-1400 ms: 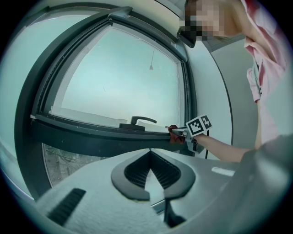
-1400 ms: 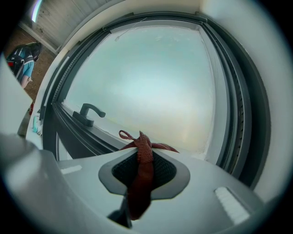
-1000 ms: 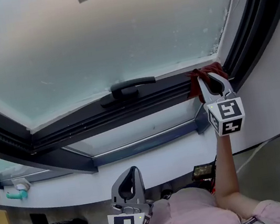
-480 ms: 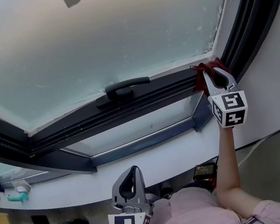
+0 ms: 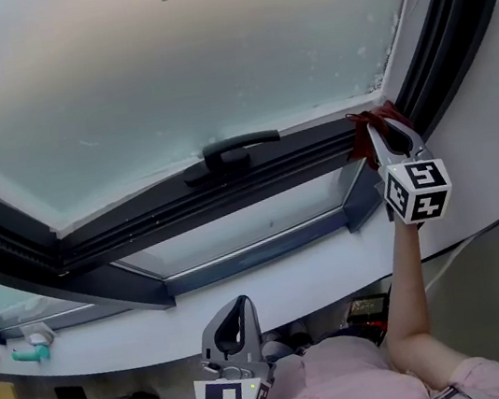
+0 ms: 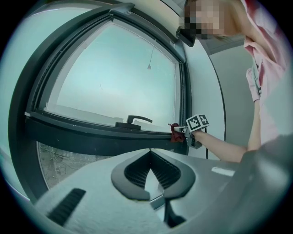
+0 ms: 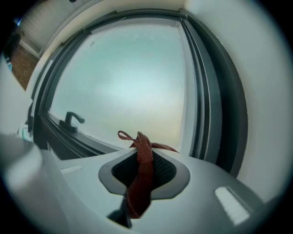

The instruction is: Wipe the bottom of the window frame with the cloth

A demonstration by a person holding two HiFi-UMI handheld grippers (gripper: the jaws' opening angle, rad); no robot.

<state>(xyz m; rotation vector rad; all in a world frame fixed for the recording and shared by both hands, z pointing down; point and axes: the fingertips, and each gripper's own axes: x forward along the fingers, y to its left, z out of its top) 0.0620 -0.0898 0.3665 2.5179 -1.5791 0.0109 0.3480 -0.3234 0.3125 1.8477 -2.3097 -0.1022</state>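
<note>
A dark red cloth (image 5: 366, 132) is pressed at the right end of the dark bottom window frame (image 5: 176, 211), in the corner where it meets the side frame. My right gripper (image 5: 383, 134) is shut on that cloth (image 7: 142, 169), which runs between its jaws and sticks out past the tips. From the left gripper view the cloth (image 6: 176, 132) and right gripper (image 6: 183, 131) show far off at the frame's right end. My left gripper (image 5: 236, 314) hangs low near the person's chest, jaws shut with nothing in them.
A black window handle (image 5: 232, 154) sits on the bottom frame left of the cloth. Frosted glass (image 5: 189, 62) fills the window above. A second pane (image 5: 236, 229) lies below the frame. A white wall (image 5: 494, 134) curves at the right. Desks and clutter lie far below at lower left.
My right gripper with the cloth has slid to the right along the bottom frame into the corner. The left gripper has stayed where it was.
</note>
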